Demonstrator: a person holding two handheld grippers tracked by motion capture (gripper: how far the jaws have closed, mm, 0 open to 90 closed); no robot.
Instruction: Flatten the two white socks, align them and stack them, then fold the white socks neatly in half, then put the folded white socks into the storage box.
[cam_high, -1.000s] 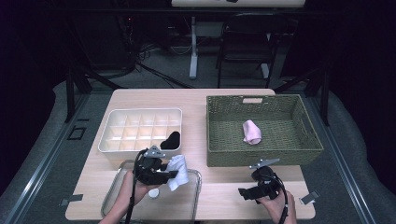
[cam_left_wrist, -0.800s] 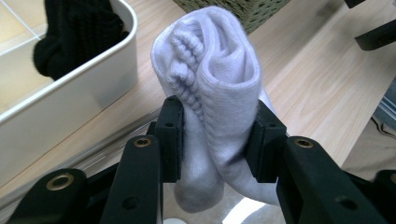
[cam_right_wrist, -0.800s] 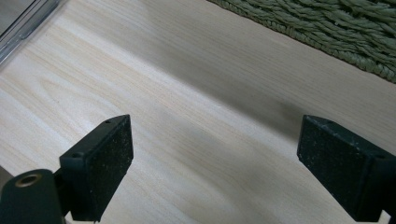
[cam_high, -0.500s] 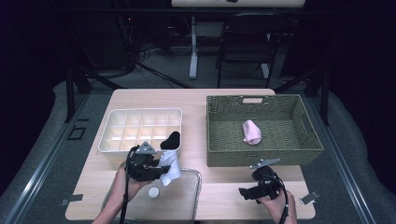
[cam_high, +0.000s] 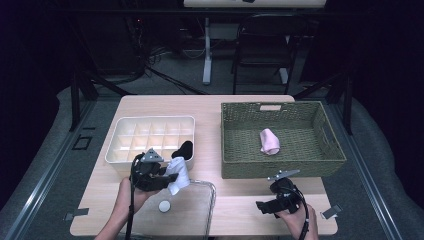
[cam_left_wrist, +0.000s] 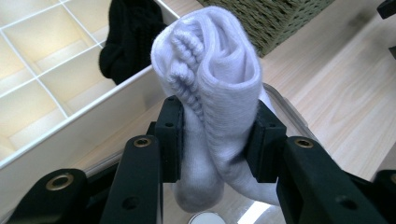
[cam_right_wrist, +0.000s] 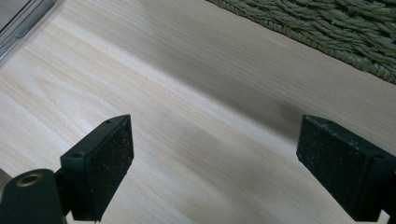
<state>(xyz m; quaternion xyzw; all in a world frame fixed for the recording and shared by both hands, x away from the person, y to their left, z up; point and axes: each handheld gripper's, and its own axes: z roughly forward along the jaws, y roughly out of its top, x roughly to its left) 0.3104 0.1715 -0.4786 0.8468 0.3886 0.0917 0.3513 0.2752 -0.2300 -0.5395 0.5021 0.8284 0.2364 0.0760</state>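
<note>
White sock (cam_left_wrist: 212, 79) clamped by raised left gripper (cam_high: 161, 175) (right gripper (cam_high: 267, 206) low).

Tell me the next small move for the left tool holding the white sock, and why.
Probably carry the white sock a little forward over the white divided box and lower it into a free cell. The left tool is shut on the sock near the box's front wall, a black sock already sits in a corner cell, and the cells beside it look vacant. The right tool rests open.
</note>
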